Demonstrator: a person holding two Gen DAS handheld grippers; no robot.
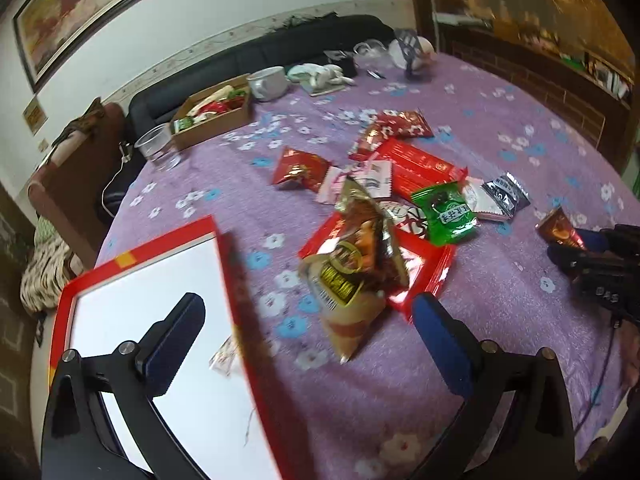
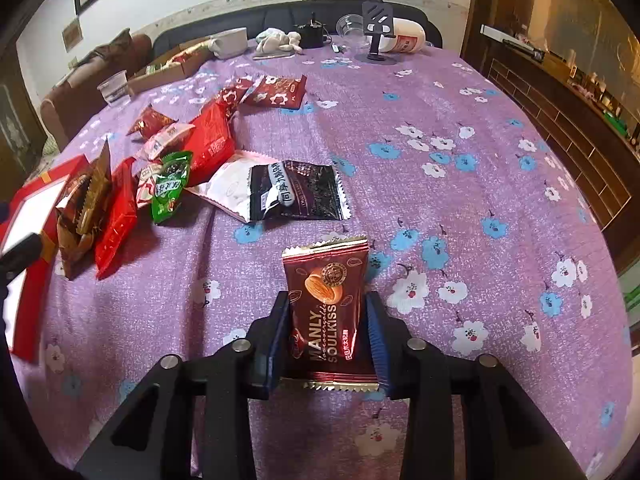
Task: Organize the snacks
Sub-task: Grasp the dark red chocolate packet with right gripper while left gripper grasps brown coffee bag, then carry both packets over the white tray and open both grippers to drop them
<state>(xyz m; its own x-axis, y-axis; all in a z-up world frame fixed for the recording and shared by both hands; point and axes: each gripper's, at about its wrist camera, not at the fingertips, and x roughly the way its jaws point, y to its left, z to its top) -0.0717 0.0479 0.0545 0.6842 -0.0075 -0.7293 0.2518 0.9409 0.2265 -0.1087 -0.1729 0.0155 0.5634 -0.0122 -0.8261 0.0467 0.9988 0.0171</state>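
Observation:
A pile of snack packets lies on the purple flowered tablecloth [image 1: 500,120]: a brown-gold packet [image 1: 352,256], a green packet [image 1: 448,212], red packets [image 1: 420,164] and a black packet [image 2: 298,190]. A red box with a white inside [image 1: 192,360] lies at the table's left edge, with one small packet [image 1: 224,356] in it. My left gripper [image 1: 308,340] is open and empty, above the box edge and the brown-gold packet. My right gripper [image 2: 328,336] is shut on a dark red Manly Soulkiss almond packet [image 2: 330,304], held just above the cloth; it also shows in the left wrist view [image 1: 560,232].
A cardboard box of snacks [image 1: 212,116], a clear plastic cup [image 1: 154,144], a white mug [image 1: 268,82], a soft toy [image 1: 320,74], a phone stand [image 2: 378,32] and a white bottle [image 2: 408,36] stand along the far edge. A dark sofa and wooden cabinet lie beyond the table.

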